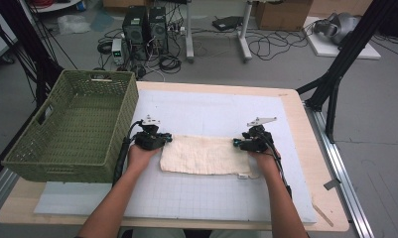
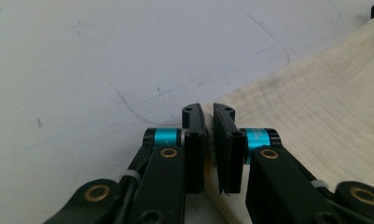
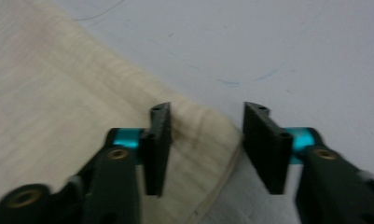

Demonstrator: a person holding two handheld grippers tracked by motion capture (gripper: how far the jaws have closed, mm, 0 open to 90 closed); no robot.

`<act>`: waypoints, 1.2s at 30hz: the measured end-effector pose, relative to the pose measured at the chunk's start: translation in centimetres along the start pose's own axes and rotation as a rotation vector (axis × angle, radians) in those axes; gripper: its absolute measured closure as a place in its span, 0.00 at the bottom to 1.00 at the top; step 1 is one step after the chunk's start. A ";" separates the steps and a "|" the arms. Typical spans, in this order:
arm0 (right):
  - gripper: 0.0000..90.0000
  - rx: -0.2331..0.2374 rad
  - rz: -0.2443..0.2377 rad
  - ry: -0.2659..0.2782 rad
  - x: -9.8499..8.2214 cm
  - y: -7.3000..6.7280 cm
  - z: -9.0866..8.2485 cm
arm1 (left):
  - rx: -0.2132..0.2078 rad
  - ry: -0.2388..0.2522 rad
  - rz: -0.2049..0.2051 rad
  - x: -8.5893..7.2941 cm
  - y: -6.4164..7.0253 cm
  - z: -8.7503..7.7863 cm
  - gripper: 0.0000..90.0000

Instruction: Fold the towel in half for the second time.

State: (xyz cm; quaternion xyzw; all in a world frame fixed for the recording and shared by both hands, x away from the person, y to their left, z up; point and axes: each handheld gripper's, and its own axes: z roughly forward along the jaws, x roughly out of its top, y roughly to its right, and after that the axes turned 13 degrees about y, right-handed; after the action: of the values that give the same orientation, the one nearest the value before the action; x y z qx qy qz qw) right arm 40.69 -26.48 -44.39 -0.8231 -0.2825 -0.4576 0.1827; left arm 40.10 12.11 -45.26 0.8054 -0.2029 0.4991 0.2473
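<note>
- Cloth [image 1: 204, 155] is spread flat near the middle of the white mat [image 1: 206, 111], lying crosswise, with a small tag at its near right corner.
- Left to right: a green basket [image 1: 75, 129] stands at the table's left edge, its long wall close beside the left gripper [image 1: 163, 140].
- Left gripper is set at the cloth's far left corner; in the left gripper view its jaws are nearly together with the cloth's corner pinched between the pads, so that corner is judged gripped.
- Right gripper [image 1: 237, 144] is set at the far right corner; in the right gripper view its jaws stand apart, the corner lying between them with the right pad clear of it, so that corner is not yet gripped.
- Progress, as judged: the cloth is laid out and one corner is taken; closing on the second corner, then any lift or fold, is left.
- Open room: bare mat lies beyond and nearer than the cloth, and to its right; on the left, movement is hemmed by the basket wall.
</note>
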 end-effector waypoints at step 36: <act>0.92 0.119 -0.197 0.201 -1.3 -3.4 -6.4 | -0.119 0.164 0.097 -0.9 2.6 -6.0 0.92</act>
State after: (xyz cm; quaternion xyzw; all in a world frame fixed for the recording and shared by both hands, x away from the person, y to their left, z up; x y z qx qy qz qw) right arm 33.82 -27.82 -42.12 -0.7291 -0.3688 -0.5359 0.2125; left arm 34.04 13.76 -43.29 0.7351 -0.2499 0.5616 0.2859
